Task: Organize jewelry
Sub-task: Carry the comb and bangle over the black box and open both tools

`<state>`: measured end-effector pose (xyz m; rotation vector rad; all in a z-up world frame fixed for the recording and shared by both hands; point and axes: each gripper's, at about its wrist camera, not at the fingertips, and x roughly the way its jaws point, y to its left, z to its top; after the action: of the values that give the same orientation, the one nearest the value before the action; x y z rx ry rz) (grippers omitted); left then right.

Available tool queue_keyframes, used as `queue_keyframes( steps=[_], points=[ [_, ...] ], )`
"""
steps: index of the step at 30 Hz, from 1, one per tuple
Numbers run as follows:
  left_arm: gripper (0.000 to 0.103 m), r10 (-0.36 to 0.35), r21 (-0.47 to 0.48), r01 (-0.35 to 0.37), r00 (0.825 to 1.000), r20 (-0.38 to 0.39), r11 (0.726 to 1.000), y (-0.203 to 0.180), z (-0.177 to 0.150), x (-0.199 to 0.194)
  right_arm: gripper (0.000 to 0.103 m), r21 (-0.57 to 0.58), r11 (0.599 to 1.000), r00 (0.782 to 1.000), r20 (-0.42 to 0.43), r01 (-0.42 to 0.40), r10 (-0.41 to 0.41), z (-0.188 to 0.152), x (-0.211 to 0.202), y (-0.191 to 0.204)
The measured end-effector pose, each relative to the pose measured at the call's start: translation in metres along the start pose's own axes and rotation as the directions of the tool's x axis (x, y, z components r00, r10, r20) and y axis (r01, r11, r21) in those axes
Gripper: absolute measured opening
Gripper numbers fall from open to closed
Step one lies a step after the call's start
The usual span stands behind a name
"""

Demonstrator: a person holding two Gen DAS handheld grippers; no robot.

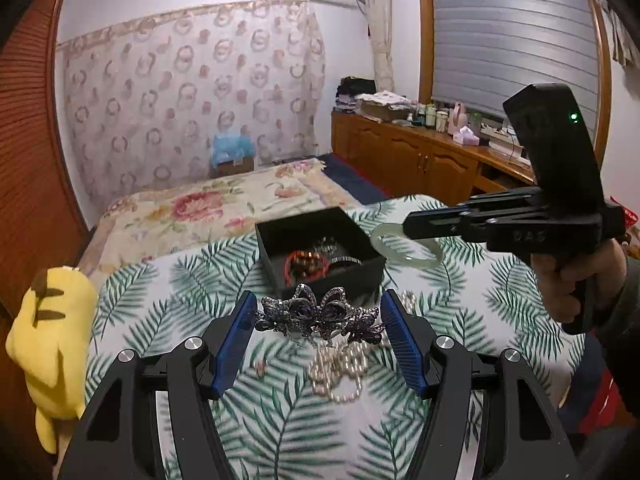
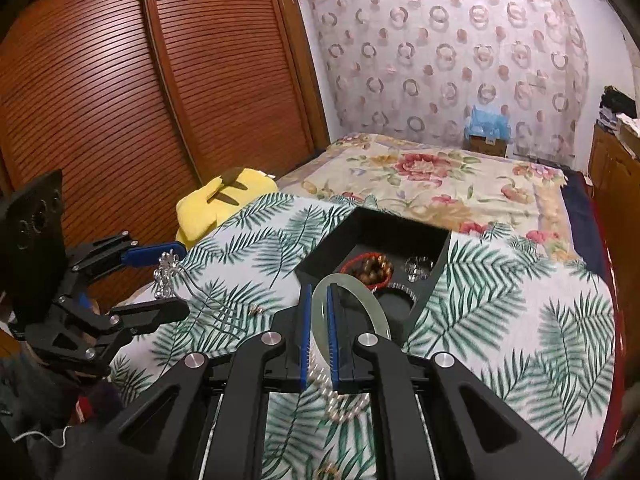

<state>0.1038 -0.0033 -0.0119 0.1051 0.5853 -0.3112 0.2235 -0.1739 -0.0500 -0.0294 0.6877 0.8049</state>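
My left gripper [image 1: 320, 300] is shut on a dark rhinestone butterfly hair clip [image 1: 320, 316], held crosswise between its blue pads above the leaf-print cloth [image 1: 192, 280]. In the right wrist view the same gripper [image 2: 184, 278] shows at the left with the sparkling clip [image 2: 166, 270]. My right gripper [image 2: 319, 290] is shut on a pale green jade bangle [image 2: 352, 300], close to the open black box [image 2: 400, 222]. From the left wrist view, the bangle [image 1: 408, 250] hangs at the right gripper [image 1: 406, 226], just right of the box [image 1: 332, 280]. Red and brown bead bracelets [image 1: 306, 264] lie inside.
A pearl necklace [image 1: 340, 368] lies in a heap on the cloth under my left gripper, with a small pink piece [image 1: 261, 368] beside it. A yellow plush toy [image 1: 48, 352] sits at the left edge. Behind lie a floral bedspread [image 1: 224, 200] and a wooden cabinet [image 1: 408, 152].
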Motion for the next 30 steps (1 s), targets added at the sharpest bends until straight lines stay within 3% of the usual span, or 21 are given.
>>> queue_keyframes(
  steps=[8, 17, 24, 30],
  points=[
    [0.061, 0.01, -0.012, -0.01, 1.0, 0.006, 1.0, 0.014, 0.026, 0.026, 0.009, -0.04, 0.999, 1.0, -0.015, -0.004, 0.003, 0.029, 0.045, -0.019],
    [0.061, 0.028, -0.02, -0.028, 1.0, -0.004, 0.999, 0.03, 0.052, 0.062, 0.009, -0.076, 0.996, 0.995, -0.085, 0.044, -0.05, 0.027, 0.101, -0.038],
    [0.061, 0.021, -0.016, -0.021, 1.0, -0.023, 1.0, 0.034, 0.062, 0.089, 0.01, -0.065, 0.998, 0.996, -0.082, 0.018, -0.023, 0.022, 0.101, -0.049],
    [0.061, 0.0, -0.014, 0.0, 0.999, -0.033, 1.0, 0.032, 0.068, 0.109, 0.01, -0.043, 0.998, 0.997, -0.053, 0.053, -0.055, 0.018, 0.085, -0.063]
  ],
)
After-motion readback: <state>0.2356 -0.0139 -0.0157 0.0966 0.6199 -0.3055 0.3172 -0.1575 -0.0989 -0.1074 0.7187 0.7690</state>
